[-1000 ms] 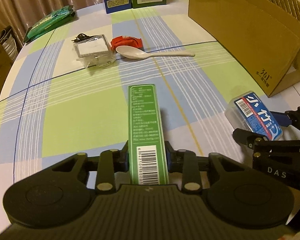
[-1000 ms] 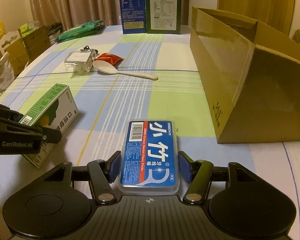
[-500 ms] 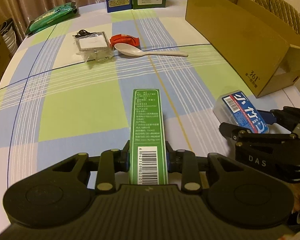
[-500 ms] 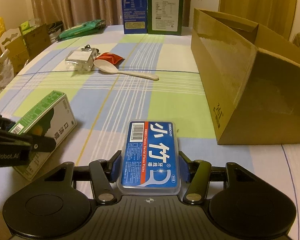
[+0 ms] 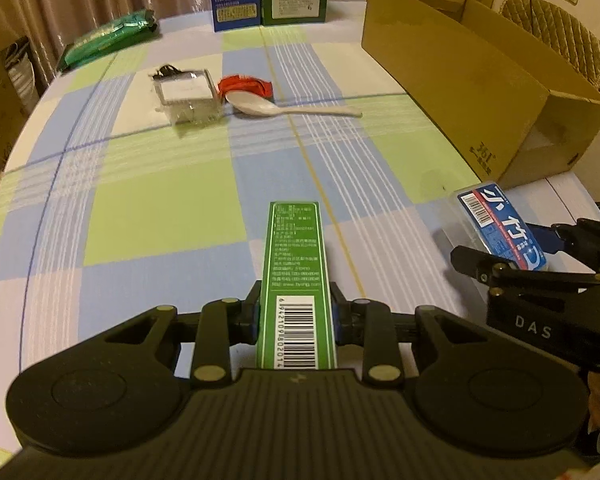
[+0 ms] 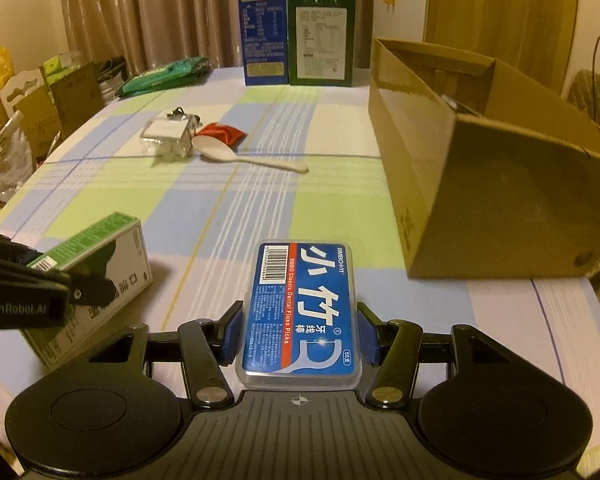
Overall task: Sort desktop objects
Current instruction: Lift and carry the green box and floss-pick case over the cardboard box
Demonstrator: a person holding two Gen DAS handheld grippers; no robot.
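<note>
Pinching a green box (image 5: 297, 280) lengthwise, the left hand-held gripper (image 5: 296, 318) is hovering over the tabletop (image 5: 160, 208). The right hand-held gripper (image 6: 300, 332) is clamping the floss pick case (image 6: 302, 312). The cardboard box (image 6: 488, 168) is lying ahead and rightward, nearer the right hand, its contents mostly hidden.
</note>
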